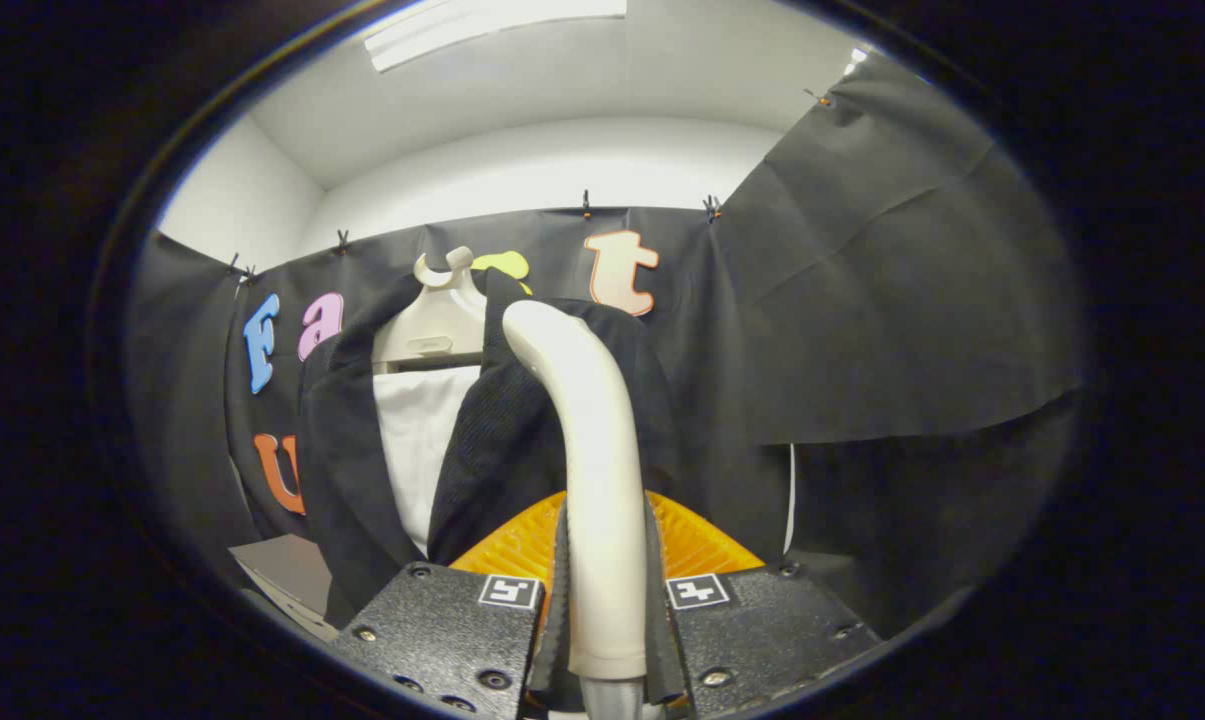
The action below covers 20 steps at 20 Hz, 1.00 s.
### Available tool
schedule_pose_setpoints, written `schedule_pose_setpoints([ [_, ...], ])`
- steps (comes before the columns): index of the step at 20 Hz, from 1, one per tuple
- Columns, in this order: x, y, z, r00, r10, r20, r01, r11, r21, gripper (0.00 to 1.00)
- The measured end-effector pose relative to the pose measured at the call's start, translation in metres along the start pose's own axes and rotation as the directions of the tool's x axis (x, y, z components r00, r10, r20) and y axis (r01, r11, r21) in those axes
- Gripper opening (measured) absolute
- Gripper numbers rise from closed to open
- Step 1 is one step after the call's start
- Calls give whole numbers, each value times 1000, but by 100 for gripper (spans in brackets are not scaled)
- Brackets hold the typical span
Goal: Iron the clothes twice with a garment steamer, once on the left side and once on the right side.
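White walls rise behind the booth's black cloth. At twelve o'clock a dark jacket (522, 440) hangs open on a cream hanger (432, 325), front exposed for steaming. My gripper (606, 590) clamps the cream curved garment steamer (587, 440), its head toward the jacket's lapel.

We look from the gripper (607, 600) forward and slightly upward along its fingers, which clamp the steamer handle (594, 470); close ahead hangs the jacket (502, 440), ceiling above.
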<state>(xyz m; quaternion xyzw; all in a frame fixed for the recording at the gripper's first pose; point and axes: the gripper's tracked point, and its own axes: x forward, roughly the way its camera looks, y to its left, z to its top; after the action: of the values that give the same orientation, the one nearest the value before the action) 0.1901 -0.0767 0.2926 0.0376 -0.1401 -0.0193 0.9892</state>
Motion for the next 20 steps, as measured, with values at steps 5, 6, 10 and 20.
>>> schedule_pose_setpoints([
  [5, -16, -4, -23, 999, -13, -34, 12, 1000, -10, 33],
  [6, -19, -5, -27, 999, -20, -43, 20, 1000, -11, 33],
  [10, -33, -11, -47, 996, -48, -71, 44, 997, -57, 33],
  [20, -63, -17, -109, 979, -89, -184, 73, 993, -95, 33],
])
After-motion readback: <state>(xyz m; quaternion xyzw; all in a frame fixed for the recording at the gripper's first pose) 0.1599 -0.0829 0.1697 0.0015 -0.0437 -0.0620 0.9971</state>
